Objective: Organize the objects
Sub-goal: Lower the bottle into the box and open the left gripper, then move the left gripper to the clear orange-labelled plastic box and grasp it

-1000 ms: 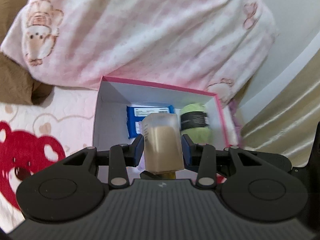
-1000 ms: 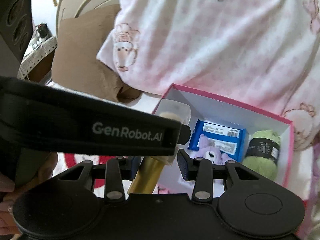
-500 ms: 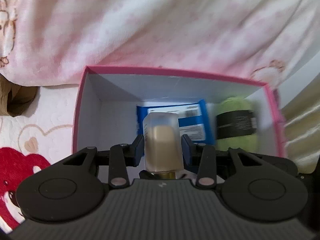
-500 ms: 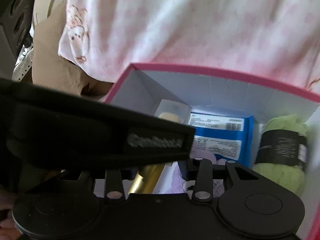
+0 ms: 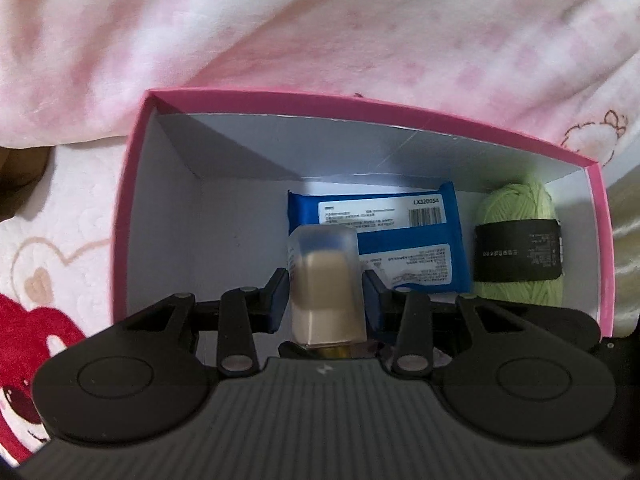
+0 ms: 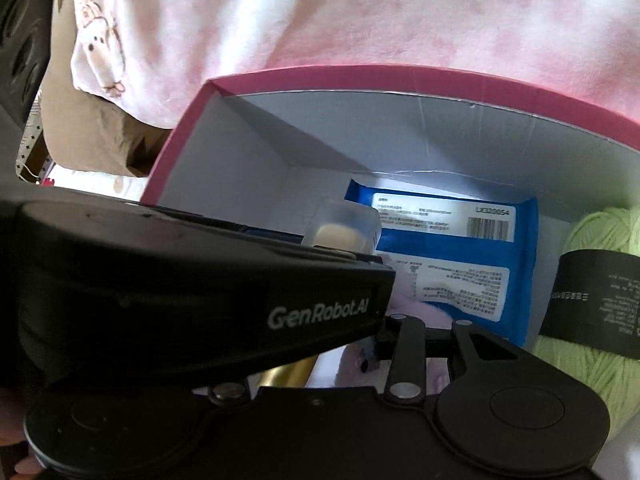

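My left gripper (image 5: 325, 292) is shut on a cosmetic bottle (image 5: 326, 284) with a frosted clear cap, beige contents and a gold base, held over the open pink box (image 5: 132, 184). The bottle's cap also shows in the right wrist view (image 6: 344, 230). Inside the box lie a blue wipes pack (image 5: 384, 236) and a green yarn ball (image 5: 518, 246) with a black band, also seen in the right wrist view as the pack (image 6: 448, 264) and the yarn (image 6: 592, 292). My right gripper is mostly hidden behind the left gripper's body (image 6: 180, 300); only its right finger (image 6: 370, 354) shows.
A pink-and-white blanket (image 5: 320, 32) rises right behind the box. The bed sheet with a red bear print (image 5: 36, 320) lies left of the box. A brown cushion (image 6: 80, 120) sits at far left. A pale purple plush (image 6: 400, 312) lies at the box's near side.
Both grippers have moved forward and closer to the box, which now fills the views. The bottle has stayed in the left gripper and now hangs over the box's inside.
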`<state>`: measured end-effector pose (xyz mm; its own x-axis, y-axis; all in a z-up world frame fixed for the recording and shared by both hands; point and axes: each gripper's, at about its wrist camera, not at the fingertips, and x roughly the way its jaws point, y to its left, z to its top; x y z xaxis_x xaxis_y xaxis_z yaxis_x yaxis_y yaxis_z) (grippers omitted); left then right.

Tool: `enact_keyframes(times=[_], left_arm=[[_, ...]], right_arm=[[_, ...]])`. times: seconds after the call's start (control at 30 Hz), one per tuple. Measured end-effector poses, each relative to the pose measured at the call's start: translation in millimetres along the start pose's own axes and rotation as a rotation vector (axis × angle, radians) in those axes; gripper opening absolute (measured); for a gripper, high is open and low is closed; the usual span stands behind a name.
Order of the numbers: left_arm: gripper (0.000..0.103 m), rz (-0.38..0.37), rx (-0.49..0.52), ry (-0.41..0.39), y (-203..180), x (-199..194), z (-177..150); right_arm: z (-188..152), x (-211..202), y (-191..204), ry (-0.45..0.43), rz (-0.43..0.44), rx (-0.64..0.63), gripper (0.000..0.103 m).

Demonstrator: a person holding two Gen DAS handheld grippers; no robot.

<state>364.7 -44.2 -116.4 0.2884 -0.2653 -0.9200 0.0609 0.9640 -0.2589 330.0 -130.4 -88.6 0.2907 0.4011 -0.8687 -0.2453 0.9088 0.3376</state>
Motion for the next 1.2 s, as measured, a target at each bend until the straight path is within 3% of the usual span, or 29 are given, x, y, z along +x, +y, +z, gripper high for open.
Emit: enact_keyframes(times=[0.2,0.23,0.37,0.43,0.57,0.73,1.2], left_arm=[[0.036,-0.019,0.008,0.027,-3,11,-3],[0.035,-0.016,0.009,0.025,-4,11,-3],[0.035,-0.01,0.013,0.004,-3,10,-3],[0.039,-0.012,0.004,-0.009,-1,5,-6],[0.053,-0.024,0.018,-0.032,-2,-12,-13],[0.054,-0.032,0.097,-0.075,-9,-52,-30],[0.063,-0.094,0.256,-0.123,-29,-175,-101]], right_arm=[[-8,-5,-3,-0.003,-0.013,-0.037,0.048],[-11,-7,-3,-0.009,-0.007,-0.051,0.039],[-14,-7,1,-0.044,-0.027,-0.042,0.031],[-16,-11,0,-0.073,-0.027,-0.029,0.026],[-25,-27,-2,-0.094,-0.019,-0.023,0.03],[-52,-69,4,-0.164,-0.032,-0.049,0.037],[-107,-191,50,-0.227,-0.133,-0.115,0.048]])
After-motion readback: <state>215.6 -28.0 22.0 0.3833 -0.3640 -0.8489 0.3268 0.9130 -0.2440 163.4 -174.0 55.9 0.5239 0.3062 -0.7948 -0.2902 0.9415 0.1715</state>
